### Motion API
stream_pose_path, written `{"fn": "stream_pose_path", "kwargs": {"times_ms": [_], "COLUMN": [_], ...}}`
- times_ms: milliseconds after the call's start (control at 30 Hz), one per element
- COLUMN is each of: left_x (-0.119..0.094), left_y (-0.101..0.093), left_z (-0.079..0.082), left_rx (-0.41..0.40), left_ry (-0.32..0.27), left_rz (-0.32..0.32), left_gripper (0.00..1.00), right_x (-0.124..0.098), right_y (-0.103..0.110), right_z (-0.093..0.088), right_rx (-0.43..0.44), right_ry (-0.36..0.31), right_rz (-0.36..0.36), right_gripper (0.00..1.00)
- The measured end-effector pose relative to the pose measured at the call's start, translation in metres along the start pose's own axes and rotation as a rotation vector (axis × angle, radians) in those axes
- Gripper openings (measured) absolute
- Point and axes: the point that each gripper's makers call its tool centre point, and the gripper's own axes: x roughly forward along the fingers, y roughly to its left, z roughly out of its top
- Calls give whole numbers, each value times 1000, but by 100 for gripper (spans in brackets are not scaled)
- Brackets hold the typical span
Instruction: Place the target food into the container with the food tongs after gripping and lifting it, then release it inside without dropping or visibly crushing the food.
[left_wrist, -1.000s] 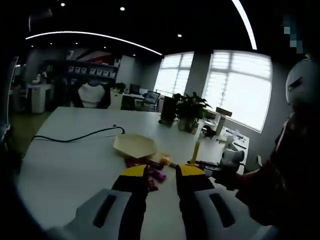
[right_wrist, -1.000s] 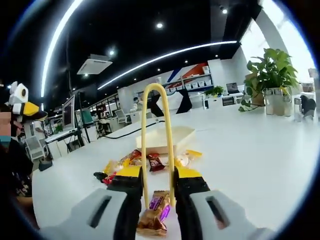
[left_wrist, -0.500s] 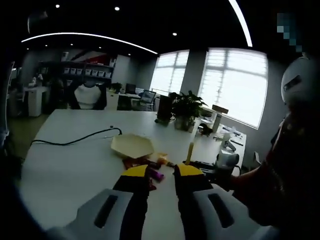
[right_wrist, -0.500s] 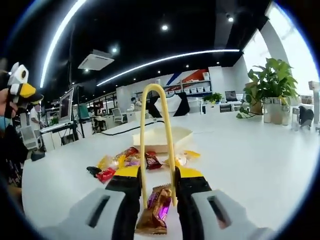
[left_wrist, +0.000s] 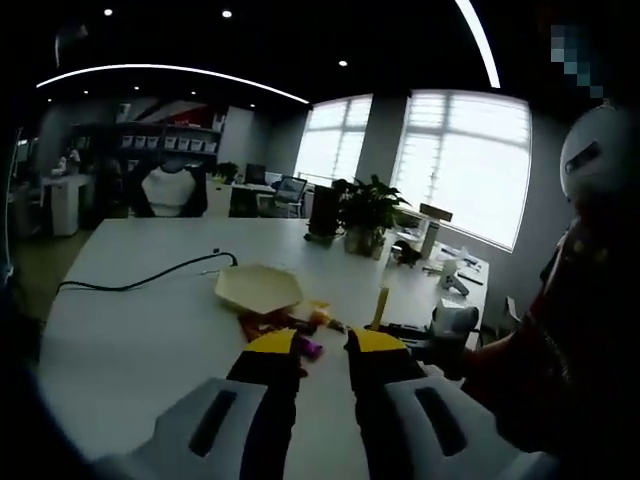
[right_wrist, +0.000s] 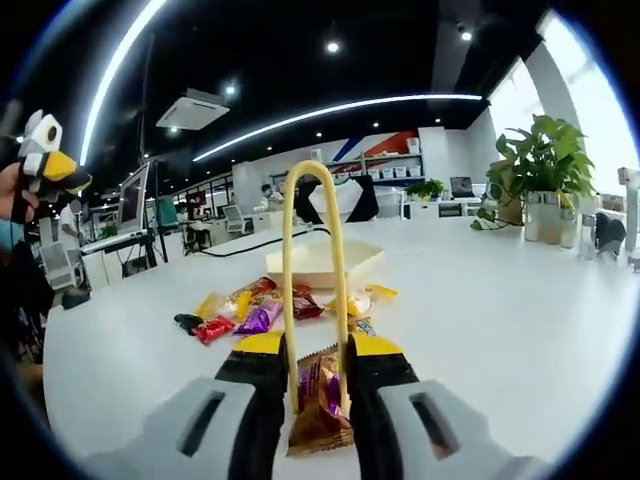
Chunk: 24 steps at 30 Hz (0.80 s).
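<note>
tongs clamped, wrapped snack pinched
right gripper (right_wrist: 315, 350) squeezing yellow tongs (right_wrist: 313, 280) on a brown-purple snack (right_wrist: 320, 400) (above the white table (right_wrist: 500, 330)); left gripper (left_wrist: 325, 345) parted, holding nothing.

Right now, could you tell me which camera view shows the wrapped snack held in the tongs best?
The right gripper view: the wrapped snack sits large and close between the yellow tongs, which the right gripper squeezes. The left gripper view offers just the tongs as a small yellow strip far off; the snack there is too small to tell.

Wrapped candy (right_wrist: 322, 405) in yellow tongs (right_wrist: 313, 290) now upright, lifted higher between right gripper (right_wrist: 313, 352) fingers.
</note>
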Motion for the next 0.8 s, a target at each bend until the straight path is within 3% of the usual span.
{"fn": "stream_pose_path", "kwargs": {"times_ms": [167,367,700,800], "left_x": [2,2,0,-2], "left_y": [0,2,10,13], "left_z": [1,4,-9,-11], "left_rx": [12,6,-16,-28], "left_ry": [1,-21,-34,-45], "left_rz": [-4,-4,19,27], "left_gripper": [20,20,20,20], "right_x": [5,6,15,19], "right_y": [-8,-9,-9,-9], "right_z": [1,13,64,77], "right_rx": [82,38,-23,-5], "right_ry": [58,57,-5,-12], "right_rz": [8,38,126,148], "right_gripper": [16,16,16,16]}}
